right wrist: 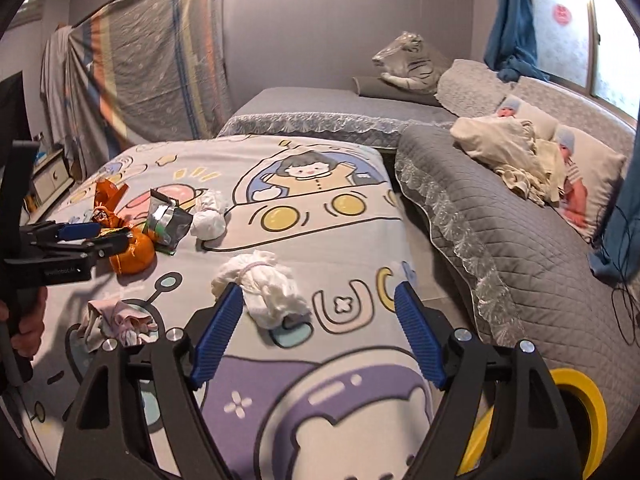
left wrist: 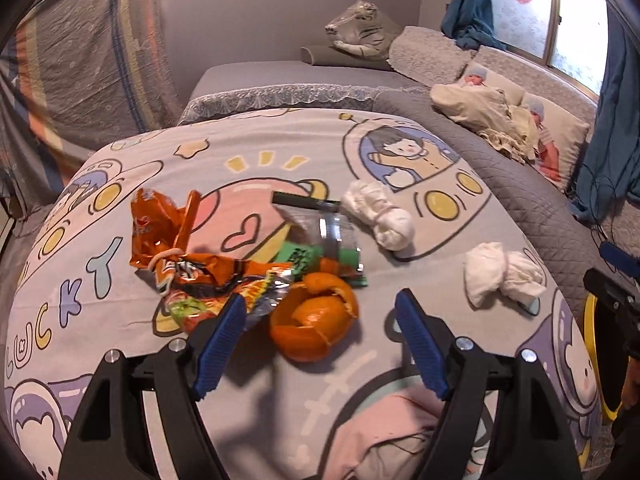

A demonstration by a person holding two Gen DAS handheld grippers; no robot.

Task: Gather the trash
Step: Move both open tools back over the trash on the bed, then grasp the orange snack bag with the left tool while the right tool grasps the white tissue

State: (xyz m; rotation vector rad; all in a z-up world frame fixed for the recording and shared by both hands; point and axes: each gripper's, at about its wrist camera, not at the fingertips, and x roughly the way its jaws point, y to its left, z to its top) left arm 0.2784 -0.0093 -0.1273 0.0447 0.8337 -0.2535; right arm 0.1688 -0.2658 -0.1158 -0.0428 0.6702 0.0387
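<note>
Trash lies on a cartoon-print bed cover [left wrist: 248, 148]. An orange peel [left wrist: 314, 324] sits just ahead of my open left gripper [left wrist: 320, 320], between its blue fingers. Behind it lie a crumpled orange snack wrapper [left wrist: 176, 240] and a clear and green packet [left wrist: 320, 240]. Two white crumpled tissues [left wrist: 380, 214] [left wrist: 500, 272] lie to the right. In the right wrist view my open right gripper [right wrist: 318, 312] hovers over the nearer tissue [right wrist: 266, 284]. The left gripper [right wrist: 96, 240] shows at the left by the peel [right wrist: 134, 254].
A pink crumpled cloth [right wrist: 116, 320] lies near the bed's front. A yellow-rimmed bin [right wrist: 580, 412] stands at the lower right beside the bed. A grey quilted sofa [right wrist: 500, 216] with pillows and a blanket runs along the right. A draped rack [right wrist: 160, 64] stands at the back left.
</note>
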